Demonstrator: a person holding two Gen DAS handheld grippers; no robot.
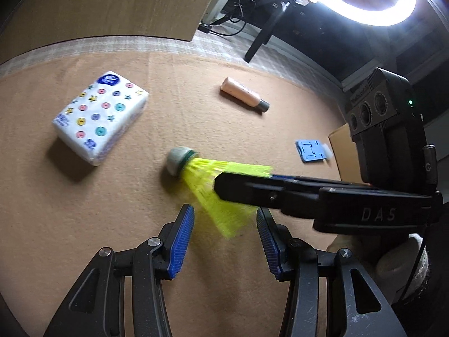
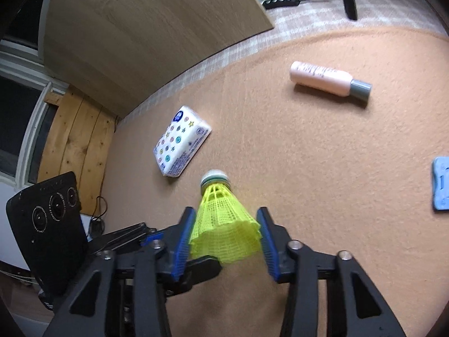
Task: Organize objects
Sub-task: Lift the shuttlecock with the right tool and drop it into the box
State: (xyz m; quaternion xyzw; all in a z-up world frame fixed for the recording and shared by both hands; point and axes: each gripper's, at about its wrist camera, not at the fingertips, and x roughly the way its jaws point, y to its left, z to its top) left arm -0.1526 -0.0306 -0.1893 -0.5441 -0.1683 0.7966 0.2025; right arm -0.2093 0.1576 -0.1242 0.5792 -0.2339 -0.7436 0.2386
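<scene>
Right wrist view: right tool [image 2: 226,231] clamps the shuttlecock [image 2: 224,219] skirt, cork forward. Left tool [image 1: 226,234] stands apart, empty; tissue pack [image 1: 99,116] ahead-left of it.

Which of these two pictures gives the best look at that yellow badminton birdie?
The right wrist view. There the shuttlecock sits sharp and whole between the blue pads of the right tool, net skirt and cork tip both clear. In the left wrist view the shuttlecock is blurred and the right tool's finger covers part of its skirt.
</scene>
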